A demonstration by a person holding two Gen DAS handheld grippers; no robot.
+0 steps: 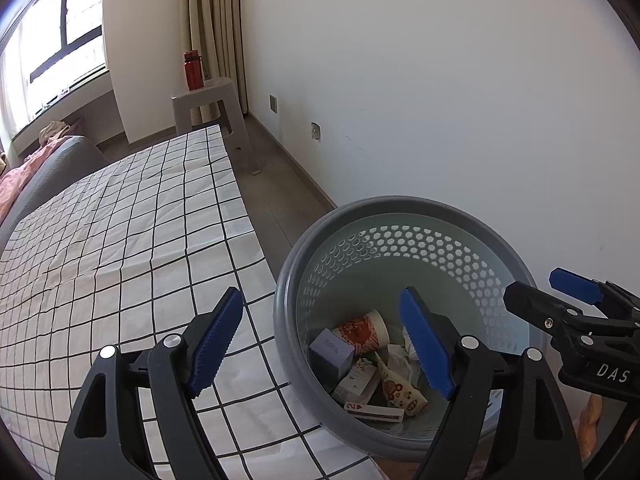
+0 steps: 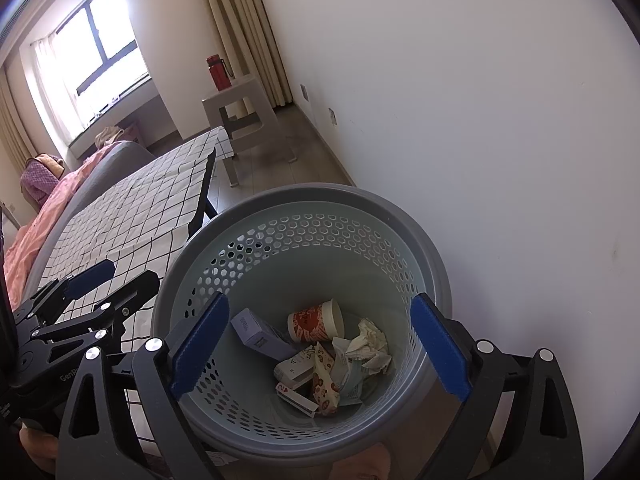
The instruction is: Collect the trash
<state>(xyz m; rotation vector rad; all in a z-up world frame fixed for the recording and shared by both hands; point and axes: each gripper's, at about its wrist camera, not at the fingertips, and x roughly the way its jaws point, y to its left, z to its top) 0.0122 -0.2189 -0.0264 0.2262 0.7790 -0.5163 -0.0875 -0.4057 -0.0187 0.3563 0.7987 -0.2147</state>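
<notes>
A grey perforated wastebasket [image 1: 288, 280] [image 2: 424, 240] stands on the floor between the table and the wall. Inside lie a red-and-white paper cup [image 1: 366, 332] [image 2: 316, 320], a purple box [image 1: 332, 354] [image 2: 260, 332], crumpled paper [image 2: 370, 344], wrappers [image 2: 324, 384] and a playing card [image 1: 374, 410] [image 2: 296, 398]. My left gripper [image 1: 320, 344] is open and empty above the basket's left rim and the table edge. My right gripper [image 2: 320, 352] is open and empty over the basket's mouth; it also shows in the left wrist view [image 1: 548, 292].
A table with a white black-checked cloth [image 1: 120, 240] [image 2: 140, 208] lies left of the basket. A grey stool [image 1: 208, 108] [image 2: 240, 108] carries a red bottle [image 1: 193, 70] [image 2: 218, 72]. A white wall [image 1: 440, 80] is close on the right. A sofa [image 2: 80, 184] lies beyond the table.
</notes>
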